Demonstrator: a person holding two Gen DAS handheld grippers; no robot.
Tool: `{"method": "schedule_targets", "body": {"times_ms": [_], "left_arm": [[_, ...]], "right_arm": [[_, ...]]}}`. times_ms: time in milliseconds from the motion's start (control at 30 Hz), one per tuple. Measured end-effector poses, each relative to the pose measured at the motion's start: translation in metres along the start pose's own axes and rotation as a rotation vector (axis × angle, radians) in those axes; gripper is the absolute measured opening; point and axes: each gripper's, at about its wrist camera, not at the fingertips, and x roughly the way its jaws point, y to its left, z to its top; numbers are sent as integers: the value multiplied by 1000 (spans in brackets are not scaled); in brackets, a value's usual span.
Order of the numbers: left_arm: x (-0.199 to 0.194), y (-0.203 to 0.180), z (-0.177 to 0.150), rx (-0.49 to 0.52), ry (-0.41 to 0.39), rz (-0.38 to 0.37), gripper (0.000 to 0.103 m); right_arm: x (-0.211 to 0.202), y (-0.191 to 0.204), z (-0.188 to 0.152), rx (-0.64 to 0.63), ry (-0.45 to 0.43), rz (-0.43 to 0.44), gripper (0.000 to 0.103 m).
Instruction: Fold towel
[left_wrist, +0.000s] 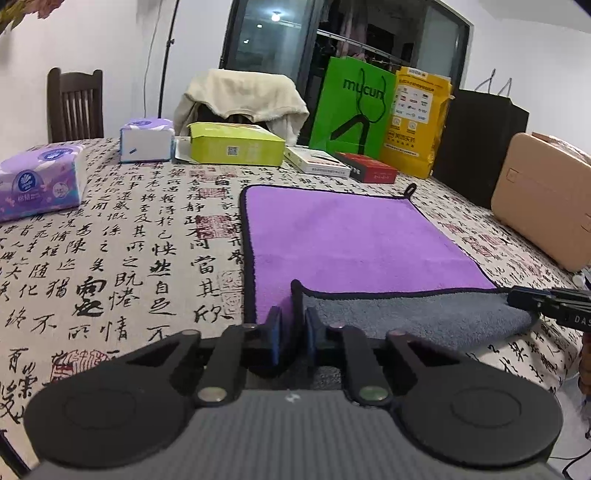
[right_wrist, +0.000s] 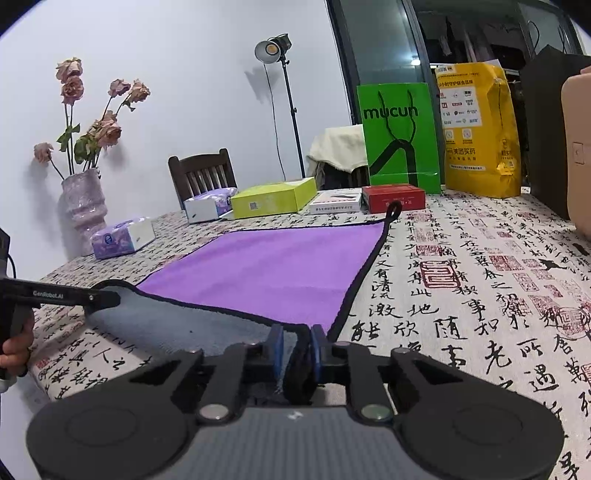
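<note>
left wrist view: the left gripper (left_wrist: 293, 332) has its jaws closed on the near left corner of the purple towel (left_wrist: 343, 236), spread on the table (left_wrist: 122, 258), its grey underside turned up. right wrist view: the right gripper (right_wrist: 297, 349) jaws pinch the near right corner.

The towel (left_wrist: 351, 236) was purple on its upper face and grey on its underside, bound all round in a dark edge, with a small dark hanging loop (left_wrist: 410, 190) at one far corner. It lay spread flat on the calligraphy-print tablecloth (left_wrist: 129, 258) — all but its near edge, which was lifted off the cloth and turned back, showing a band of the grey side (right_wrist: 177, 325). Both near corners were raised above the tablecloth; the far corners rested on it, short of the green bag (right_wrist: 399, 136).
</note>
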Motion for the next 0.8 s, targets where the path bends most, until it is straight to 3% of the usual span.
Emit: {"method": "schedule_targets", "body": {"times_ms": [200,333,433,800], "left_arm": [[1,-1,1,5,15,3,14],[2,0,4,0,22,-8,8],[2,1,5,-7,22,-10,6],[-8,8,40,-45,-14,-49,5]], "right_arm": [[4,-3,4,3,31,16,18],[3,-4,5,6,44,34,18],[1,-1,7,-6,49,25,7],[0,9,29,-32,-5,-6,5]]}}
